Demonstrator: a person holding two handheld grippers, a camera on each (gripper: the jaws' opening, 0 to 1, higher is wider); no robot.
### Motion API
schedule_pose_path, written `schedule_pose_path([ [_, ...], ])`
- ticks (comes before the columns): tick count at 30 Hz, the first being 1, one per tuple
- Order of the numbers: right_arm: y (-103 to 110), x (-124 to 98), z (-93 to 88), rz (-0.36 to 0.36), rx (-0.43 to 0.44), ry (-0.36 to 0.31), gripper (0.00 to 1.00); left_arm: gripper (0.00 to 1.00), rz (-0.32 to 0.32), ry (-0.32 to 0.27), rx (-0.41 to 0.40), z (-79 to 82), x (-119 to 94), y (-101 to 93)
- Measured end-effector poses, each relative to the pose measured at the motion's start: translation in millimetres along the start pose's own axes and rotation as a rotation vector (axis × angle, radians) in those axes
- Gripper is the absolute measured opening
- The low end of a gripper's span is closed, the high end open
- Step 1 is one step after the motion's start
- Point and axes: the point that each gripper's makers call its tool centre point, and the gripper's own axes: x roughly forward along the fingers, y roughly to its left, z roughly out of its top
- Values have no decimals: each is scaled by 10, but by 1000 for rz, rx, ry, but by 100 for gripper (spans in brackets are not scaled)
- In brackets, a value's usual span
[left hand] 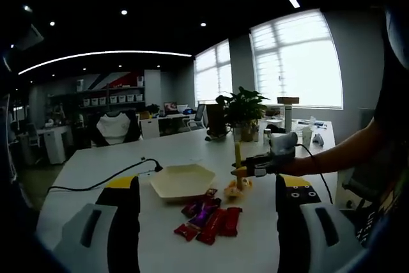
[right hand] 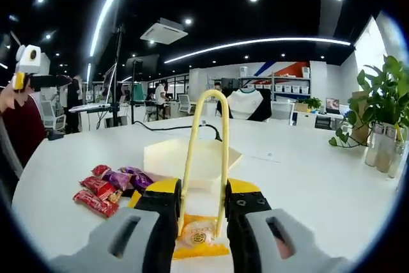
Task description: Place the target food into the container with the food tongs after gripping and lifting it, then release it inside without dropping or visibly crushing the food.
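A yellow food packet (right hand: pixel 195 240) lies on the white table (right hand: pixel 300 177), close in front of my right gripper (right hand: pixel 204 193). That gripper is shut on yellow food tongs (right hand: pixel 204 103), whose two arms reach down to either side of the packet. Behind it sits a beige hexagonal container (right hand: pixel 192 156), which holds nothing. In the left gripper view the tongs (left hand: pixel 238 161) stand upright over the packet (left hand: pixel 238 188), held by the right gripper (left hand: pixel 257 167), right of the container (left hand: pixel 182 180). My left gripper (left hand: pixel 206 187) is open and hovers back from the table; it also appears as the raised left gripper (right hand: pixel 29 68).
Red and purple snack packets (left hand: pixel 208 218) lie in a heap in front of the container, the same snack packets (right hand: pixel 108 187) sitting left of the tongs. A black cable (left hand: pixel 115 174) runs across the table. A potted plant (left hand: pixel 243 110) stands behind. A person's arm (left hand: pixel 339 151) reaches in.
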Motion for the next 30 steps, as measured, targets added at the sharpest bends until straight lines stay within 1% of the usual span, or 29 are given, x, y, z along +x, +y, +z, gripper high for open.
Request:
schedule_pose_path([
  [2, -8, 2, -7, -17, 5, 4, 21, 93, 8, 0, 6, 7, -13, 20],
  [5, 59, 20, -1, -17, -71, 9, 17, 92, 13, 2, 7, 3, -24, 39],
  [6, 74, 24, -1, -14, -66, 13, 16, 92, 16, 4, 6, -3, -25, 46],
  [7, 80, 34, 10, -16, -70, 25, 16, 92, 18, 4, 6, -8, -25, 50],
  [9, 80, 42, 17, -11, -83, 30, 16, 91, 18, 8, 5, -16, -26, 50],
  [11, 98, 36, 23, -3, -112, 42, 16, 91, 16, 10, 8, -20, -29, 45],
  [15, 80, 20, 34, -10, -107, 44, 17, 91, 15, 15, 12, -20, -41, 32],
  [16, 100, 1, 62, -3, -104, 35, 17, 90, 17, 15, 16, -15, -48, 37],
  [18, 98, -17, 101, -9, -95, 25, 17, 90, 22, 14, 17, -10, -56, 49],
  [26, 23, -95, 265, -44, -93, -9, 18, 89, 22, 5, 15, 21, -62, 54],
  [29, -8, -147, 362, -55, -44, -50, 18, 88, 22, 3, 20, 28, -65, 50],
  [30, -8, -163, 383, -58, -46, -53, 18, 88, 22, 2, 20, 32, -68, 49],
])
